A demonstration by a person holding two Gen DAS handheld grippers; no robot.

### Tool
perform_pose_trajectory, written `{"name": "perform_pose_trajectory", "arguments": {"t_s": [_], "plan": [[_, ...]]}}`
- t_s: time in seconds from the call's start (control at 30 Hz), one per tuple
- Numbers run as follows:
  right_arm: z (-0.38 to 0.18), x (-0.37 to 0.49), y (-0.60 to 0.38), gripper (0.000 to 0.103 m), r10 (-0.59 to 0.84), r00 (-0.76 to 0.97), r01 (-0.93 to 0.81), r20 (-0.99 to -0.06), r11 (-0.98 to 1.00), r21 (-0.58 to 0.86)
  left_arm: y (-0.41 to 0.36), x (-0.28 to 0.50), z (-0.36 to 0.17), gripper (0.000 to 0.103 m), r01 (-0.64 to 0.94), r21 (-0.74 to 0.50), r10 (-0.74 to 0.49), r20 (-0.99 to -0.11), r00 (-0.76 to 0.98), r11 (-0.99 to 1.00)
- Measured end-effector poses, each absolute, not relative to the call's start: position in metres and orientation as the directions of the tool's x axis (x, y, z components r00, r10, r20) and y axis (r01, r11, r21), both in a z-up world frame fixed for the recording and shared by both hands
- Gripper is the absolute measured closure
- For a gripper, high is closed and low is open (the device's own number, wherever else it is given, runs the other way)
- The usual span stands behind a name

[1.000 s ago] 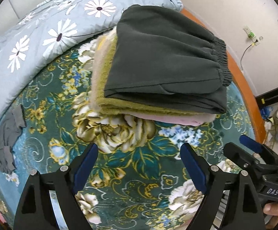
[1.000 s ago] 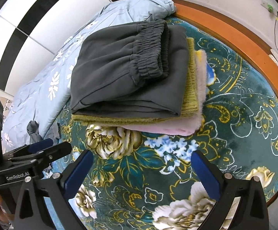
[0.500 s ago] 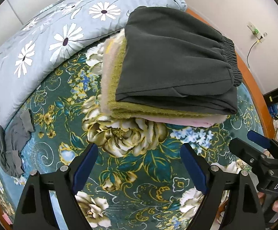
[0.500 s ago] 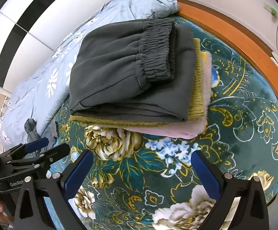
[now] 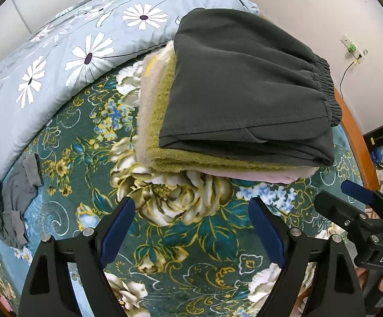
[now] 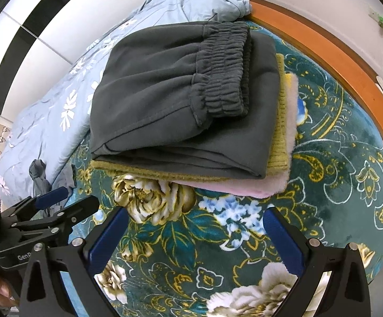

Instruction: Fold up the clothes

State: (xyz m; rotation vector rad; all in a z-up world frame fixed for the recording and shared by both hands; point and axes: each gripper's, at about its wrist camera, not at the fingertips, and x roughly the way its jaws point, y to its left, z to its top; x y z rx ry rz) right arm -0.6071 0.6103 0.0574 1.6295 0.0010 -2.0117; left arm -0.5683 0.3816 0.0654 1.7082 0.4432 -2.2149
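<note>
Folded stack sits far-centre on the bed (image 5: 165,237): dark trousers (image 5: 244,92) atop olive towel (image 5: 165,111) & pink layer (image 6: 231,185). Left gripper (image 5: 191,227) & right gripper (image 6: 195,235) hover near side, jaws wide, empty. Risk: clumsy nudge shears the stack; grey garment (image 5: 9,192) far left unfolded.

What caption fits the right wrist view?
Open right gripper before folded dark trousers stacked on two fuzzy garments.

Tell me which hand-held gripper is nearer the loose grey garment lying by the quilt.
Left. The left hand-held gripper hangs open over the bedspread on the side where the grey garment lies; the right hand-held gripper, also open, sits farther off, beyond the left one.
</note>
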Motion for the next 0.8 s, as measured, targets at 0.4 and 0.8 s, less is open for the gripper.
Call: {"name": "perform_pose_trajectory", "arguments": {"t_s": [0.4, 0.8], "plan": [[0.061, -0.613, 0.597, 0.000, -0.376, -0.143, 0.459, -0.916, -0.845, 0.276, 0.375, -0.575, 0.050, 0.015, 0.420, -0.064, -0.037, -0.973, -0.227, -0.905], [0.056, -0.613, 0.592, 0.000, -0.361, -0.132, 0.461, -0.923, -0.847, 0.266, 0.369, -0.579, 0.046, 0.015, 0.421, -0.070, -0.030, -0.974, -0.226, -0.904]]}}
